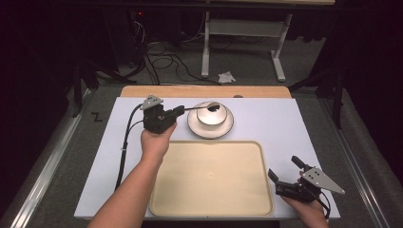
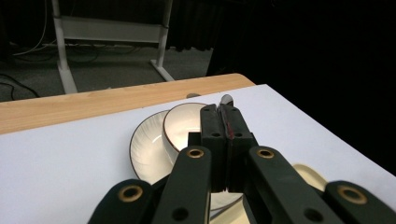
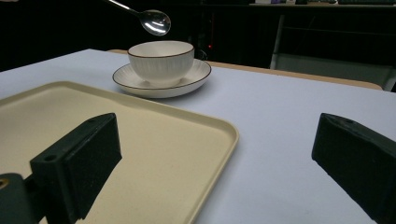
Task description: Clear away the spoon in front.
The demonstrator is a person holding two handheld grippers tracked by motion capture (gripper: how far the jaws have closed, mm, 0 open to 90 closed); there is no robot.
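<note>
Spoon (image 1: 205,108) — pinched in the left gripper (image 1: 179,110), jaws closed on its handle, bowl end over the cup (image 1: 212,115) on its saucer (image 1: 194,124) at twelve o'clock of the tray (image 1: 190,190); right gripper (image 1: 285,176) at four o'clock — jaws wide apart, empty.

The left gripper (image 1: 177,112) is black, with a grey three-cornered plate on top and a black cable trailing from its rear. Close up, its fingers (image 2: 212,126) are flat black blocks carried on angular black links, each link fixed with brass-ringed pivots and small dark screw holes. The right gripper (image 1: 283,169) is black as well, bearing a larger grey three-cornered plate dotted with small holes; its fingers (image 3: 88,158) are thick, square-ended black pads. Both forearms are bare, with no sleeves.
</note>
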